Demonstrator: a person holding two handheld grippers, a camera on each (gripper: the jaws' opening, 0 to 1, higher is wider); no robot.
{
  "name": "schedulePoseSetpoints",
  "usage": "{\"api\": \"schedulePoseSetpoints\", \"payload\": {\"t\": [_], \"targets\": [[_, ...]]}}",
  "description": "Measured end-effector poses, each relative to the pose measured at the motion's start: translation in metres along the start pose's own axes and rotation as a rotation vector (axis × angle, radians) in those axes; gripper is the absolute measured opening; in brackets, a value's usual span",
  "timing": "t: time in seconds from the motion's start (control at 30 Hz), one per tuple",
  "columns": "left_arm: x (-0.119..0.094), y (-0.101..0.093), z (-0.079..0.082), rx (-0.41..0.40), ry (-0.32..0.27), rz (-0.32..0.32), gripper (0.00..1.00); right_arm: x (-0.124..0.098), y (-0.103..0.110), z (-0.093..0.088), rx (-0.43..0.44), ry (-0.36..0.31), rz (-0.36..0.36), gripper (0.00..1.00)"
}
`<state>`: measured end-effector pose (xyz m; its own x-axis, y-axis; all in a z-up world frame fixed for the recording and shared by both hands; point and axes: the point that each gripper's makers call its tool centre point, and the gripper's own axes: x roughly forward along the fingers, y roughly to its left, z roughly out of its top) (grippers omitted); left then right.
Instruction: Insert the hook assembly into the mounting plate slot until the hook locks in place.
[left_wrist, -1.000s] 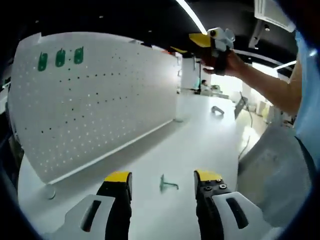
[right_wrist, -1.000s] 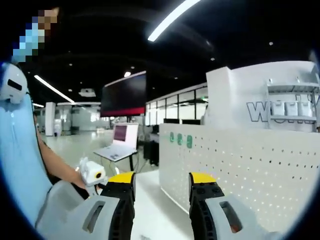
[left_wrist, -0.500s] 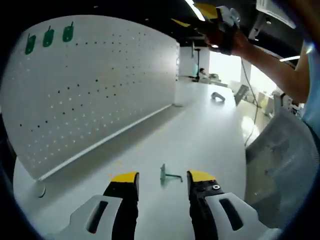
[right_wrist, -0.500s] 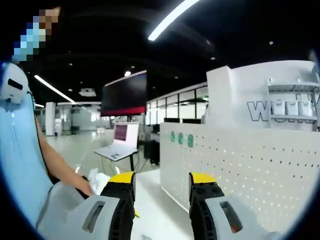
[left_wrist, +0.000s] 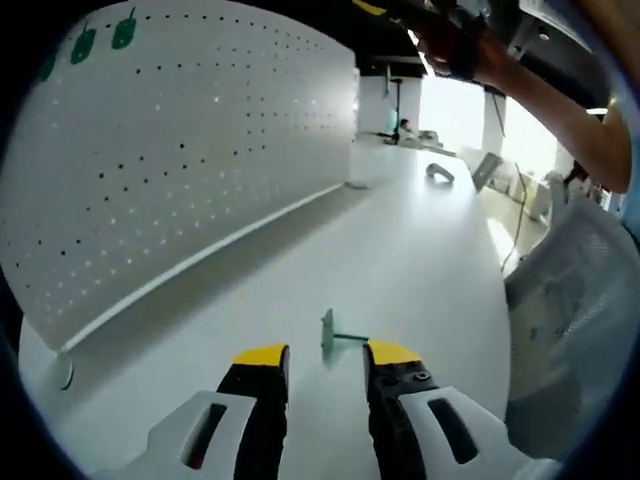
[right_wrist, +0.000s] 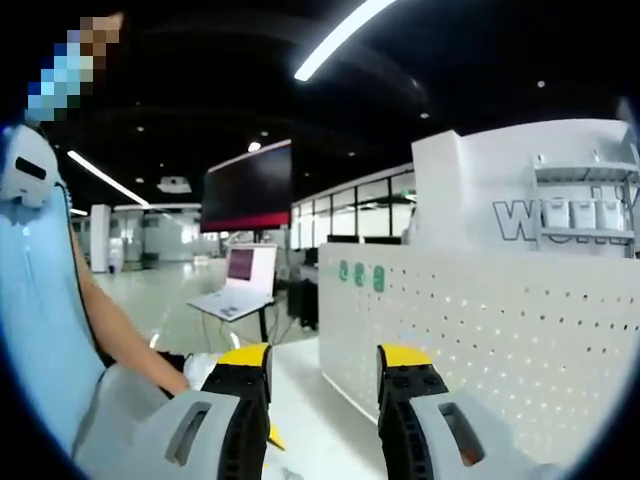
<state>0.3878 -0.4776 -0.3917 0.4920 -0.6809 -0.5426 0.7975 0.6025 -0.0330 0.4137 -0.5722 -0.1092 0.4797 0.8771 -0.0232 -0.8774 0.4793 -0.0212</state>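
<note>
1. The left gripper (left_wrist: 322, 362), rising from the bottom centre of the left gripper view, has its yellow-tipped jaws parted by a modest gap and holds nothing.
2. The small green metal hook assembly (left_wrist: 333, 337) lies on the white bench (left_wrist: 420, 260), just beyond the jaw tips at lower centre and apart from them.
3. The white perforated mounting plate (left_wrist: 190, 140) stands upright along the left of that view, with three green tags (left_wrist: 124, 30) at its upper left; well apart from the hook.
4. The right gripper (right_wrist: 322, 364), at bottom centre of the right gripper view, is open and empty, facing the plate (right_wrist: 500, 320) at right.
5. Judgement: the task is at pick-up; nothing is inserted yet.
6. Risk: the hook is thin and lies flat, so closing jaws could push it away across the smooth bench or pinch it crooked.
7. Risk: a skewed grip would misalign the hook with the slot, preventing locking.
</note>
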Motion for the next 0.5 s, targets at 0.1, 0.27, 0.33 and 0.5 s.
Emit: {"api": "schedulePoseSetpoints", "payload": {"t": [0.1,0.27,0.33,0.5], "targets": [[0.004,0.003,-0.003,-0.005,0.008,0.001,0.28,0.001,0.001,-0.003,0.004,0.005,0.005,0.41],[0.008,0.003,-0.006,-0.008,0.013,-0.001,0.25,0.003,-0.002,-0.006,0.009,0.012,0.009,0.41],[0.010,0.003,-0.008,0.001,0.015,0.002,0.24,0.003,-0.003,-0.007,0.009,0.014,0.008,0.41],[0.014,0.002,-0.010,0.000,0.020,-0.005,0.21,0.004,-0.004,-0.007,0.009,0.016,0.011,0.41]]}}
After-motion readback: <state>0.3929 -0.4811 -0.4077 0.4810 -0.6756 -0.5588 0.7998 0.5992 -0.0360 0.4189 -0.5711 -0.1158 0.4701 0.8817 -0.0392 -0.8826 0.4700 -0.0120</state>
